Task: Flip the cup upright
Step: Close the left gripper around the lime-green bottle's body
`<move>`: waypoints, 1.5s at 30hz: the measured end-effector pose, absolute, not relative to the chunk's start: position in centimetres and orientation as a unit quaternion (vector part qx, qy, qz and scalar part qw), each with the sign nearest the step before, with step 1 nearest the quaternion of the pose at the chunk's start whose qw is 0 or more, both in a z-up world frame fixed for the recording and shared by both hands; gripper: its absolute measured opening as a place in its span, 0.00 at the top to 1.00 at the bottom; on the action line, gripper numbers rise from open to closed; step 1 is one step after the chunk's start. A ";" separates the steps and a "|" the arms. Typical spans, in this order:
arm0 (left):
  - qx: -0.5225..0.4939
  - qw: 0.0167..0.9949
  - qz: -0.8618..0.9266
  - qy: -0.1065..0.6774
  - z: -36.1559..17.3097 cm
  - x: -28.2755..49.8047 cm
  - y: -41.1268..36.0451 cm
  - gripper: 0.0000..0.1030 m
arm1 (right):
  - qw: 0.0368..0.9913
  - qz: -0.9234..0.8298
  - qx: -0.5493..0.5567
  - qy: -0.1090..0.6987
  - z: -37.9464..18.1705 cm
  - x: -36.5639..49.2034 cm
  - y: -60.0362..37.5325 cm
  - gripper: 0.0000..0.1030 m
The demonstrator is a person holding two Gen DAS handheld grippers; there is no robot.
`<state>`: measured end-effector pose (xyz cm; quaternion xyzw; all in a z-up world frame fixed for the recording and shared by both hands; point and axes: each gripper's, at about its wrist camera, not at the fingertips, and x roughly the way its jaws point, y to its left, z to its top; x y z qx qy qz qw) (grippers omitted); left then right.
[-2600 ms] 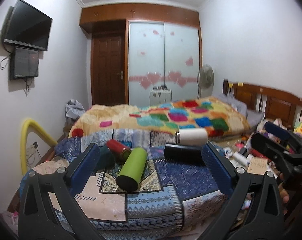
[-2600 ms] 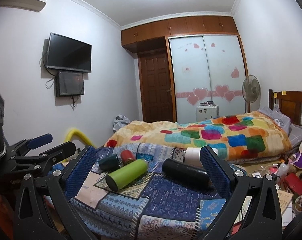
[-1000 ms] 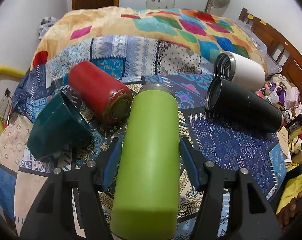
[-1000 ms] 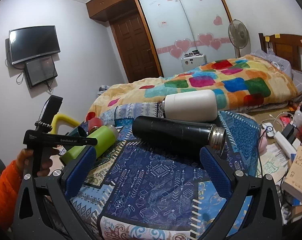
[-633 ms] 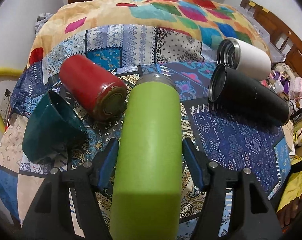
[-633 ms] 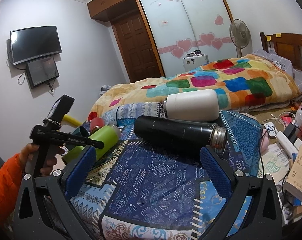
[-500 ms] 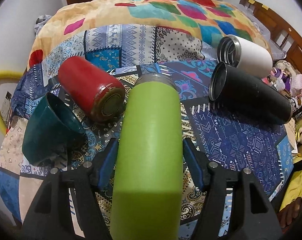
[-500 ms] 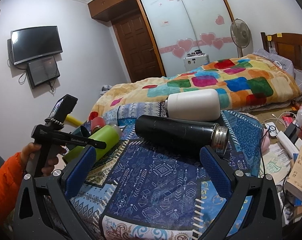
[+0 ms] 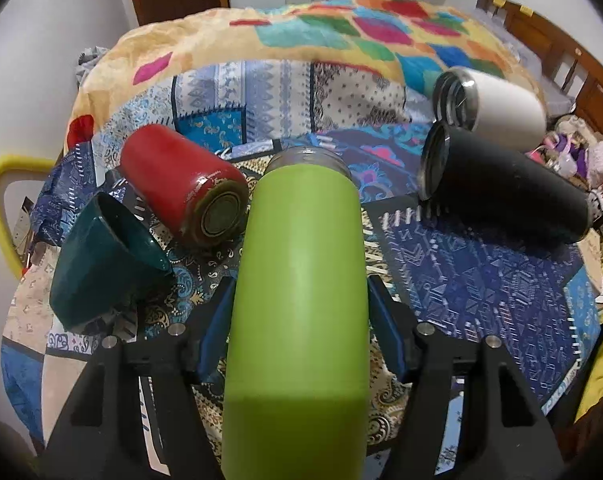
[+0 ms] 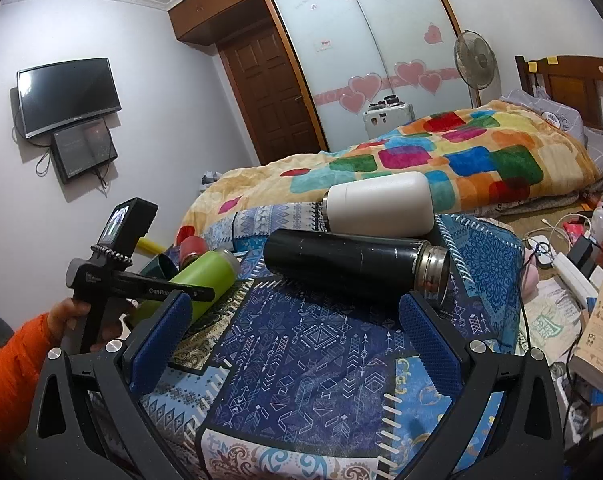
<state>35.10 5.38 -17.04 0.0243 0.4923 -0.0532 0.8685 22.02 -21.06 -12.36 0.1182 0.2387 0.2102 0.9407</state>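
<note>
Contact is made on the green cup [image 9: 299, 280]: we see the left gripper [image 9: 299, 316] with its blue pads [image 9: 217, 328] pressed against both sides of the cylinder, which lies on its side on the patterned cloth [image 9: 481, 280] with its metal-rimmed mouth pointing away from the camera. To its left we find a red cup [image 9: 177, 178] and a dark teal cup [image 9: 97, 264], both on their sides; to its right a black flask [image 9: 501, 188] and a white flask [image 9: 497, 106] lie side by side. We see the right gripper [image 10: 295, 344] spread wide above the cloth with nothing between its pads, near the black flask's open mouth and well apart from the green cup [image 10: 199, 276].
</note>
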 end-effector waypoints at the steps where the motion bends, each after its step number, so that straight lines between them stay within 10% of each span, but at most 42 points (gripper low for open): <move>1: 0.021 0.871 -0.054 0.488 -16.8 34.9 5.4 0.38 | 0.942 0.209 0.115 0.236 -12.3 22.0 -21.0 0.00; 45: 0.043 0.848 -0.178 0.497 -16.6 29.3 -2.5 0.38 | 0.941 0.202 0.084 0.260 -13.7 22.7 -20.4 0.00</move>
